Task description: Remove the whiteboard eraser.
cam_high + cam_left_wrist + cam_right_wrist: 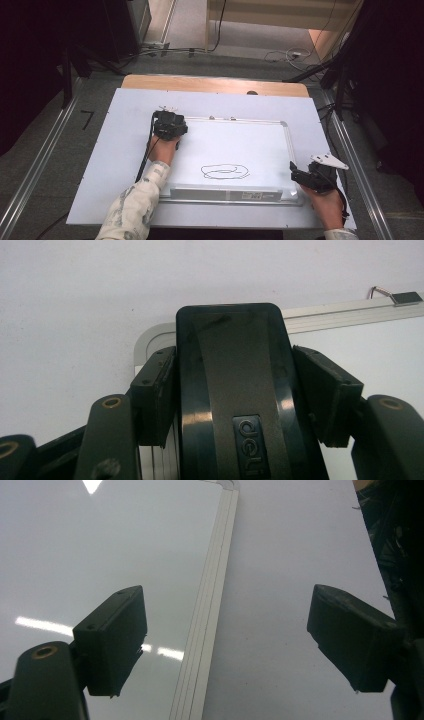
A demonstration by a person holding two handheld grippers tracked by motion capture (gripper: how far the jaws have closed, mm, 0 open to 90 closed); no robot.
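High view shows a whiteboard [235,150] lying flat on a pale sheet over the table [215,84], with a black scribble [225,171] drawn near its close edge. The left gripper [170,125] sits over the board's far left corner, and the right gripper [312,176] rests by the board's near right corner.

Left gripper view makes the grip plain: both jaws press the flanks of a dark eraser [235,390] with a moulded label, which stands between them and reaches forward past their tips. Ahead of it lie the board's rounded corner and metal frame [350,310], with a small hanging hook [395,296] off to the gripper's right.

Right gripper view shows that gripper's jaws spread wide with nothing between them; the board's frame strip runs between them, board surface to one side and pale sheet to the other.

The step in hand looks like wiping off the scribble. It lies well behind and to the right of the eraser, towards the person. To do it well, I would keep the eraser's felt flat on the surface, draw it back across the whole mark in overlapping passes, and press evenly without loosening the squeeze. The open right gripper could pin the frame at its corner so the board does not slide.
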